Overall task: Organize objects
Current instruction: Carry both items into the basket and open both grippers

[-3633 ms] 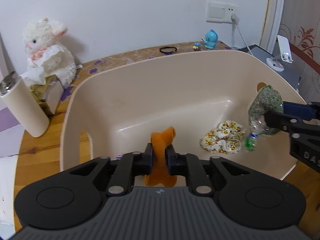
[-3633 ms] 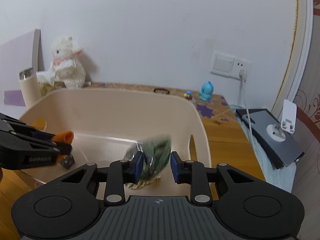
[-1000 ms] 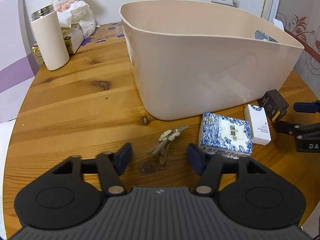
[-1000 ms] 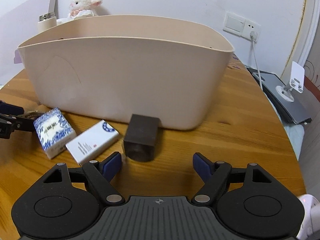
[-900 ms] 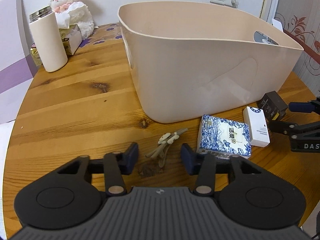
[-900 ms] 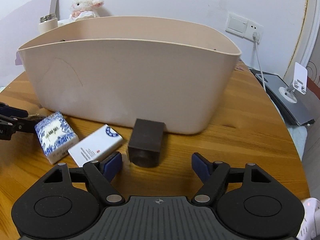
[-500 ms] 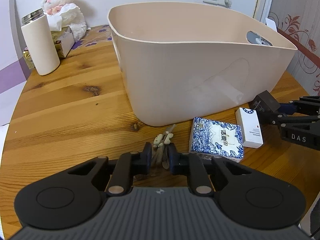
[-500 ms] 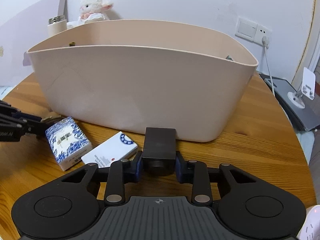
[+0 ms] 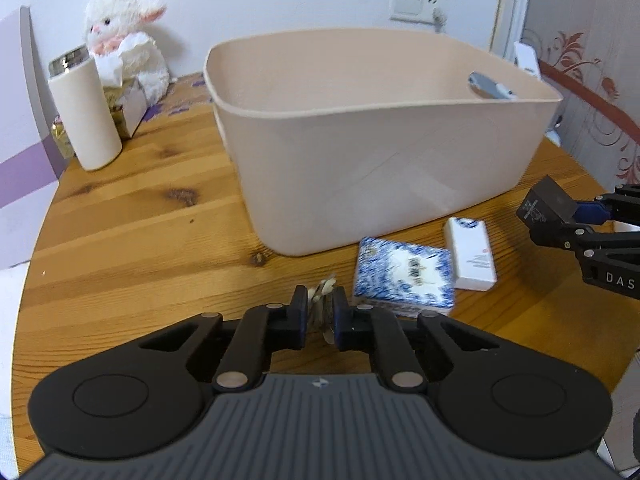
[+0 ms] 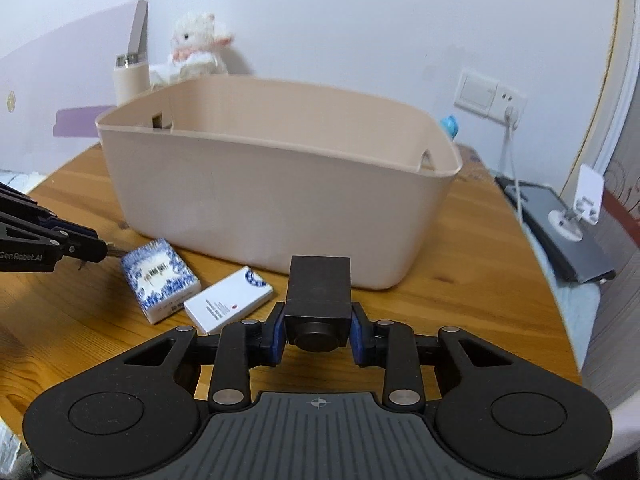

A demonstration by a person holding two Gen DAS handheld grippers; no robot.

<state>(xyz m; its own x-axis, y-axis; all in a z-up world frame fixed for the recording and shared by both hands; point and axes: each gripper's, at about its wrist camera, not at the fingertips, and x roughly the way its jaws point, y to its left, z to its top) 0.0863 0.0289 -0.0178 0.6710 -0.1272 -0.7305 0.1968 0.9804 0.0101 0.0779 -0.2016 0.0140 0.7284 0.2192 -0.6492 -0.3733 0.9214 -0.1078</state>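
Observation:
A large beige tub (image 9: 360, 160) (image 10: 280, 200) stands in the middle of the round wooden table (image 9: 132, 232). My left gripper (image 9: 320, 312) is shut on a small pale beige hair tie (image 9: 322, 300), held just above the table in front of the tub. My right gripper (image 10: 318, 330) is shut on a dark brown box (image 10: 319, 300) (image 9: 542, 202) and holds it off the table. Between the two grippers a blue-and-white patterned packet (image 9: 404, 276) (image 10: 160, 276) and a white box (image 9: 472, 254) (image 10: 230, 302) lie on the table. The tub's inside is hidden from both views.
A cream flask (image 9: 86, 108), a tissue box and a white plush lamb (image 9: 128, 48) stand at the table's back left. A wall socket with a plugged cable (image 10: 508, 120), a dark flat device (image 10: 560, 236) and a white phone stand (image 10: 580, 204) are at the right.
Both grippers closed from wide open: the left on the hair tie, the right on the dark box. Both then lifted their objects off the table.

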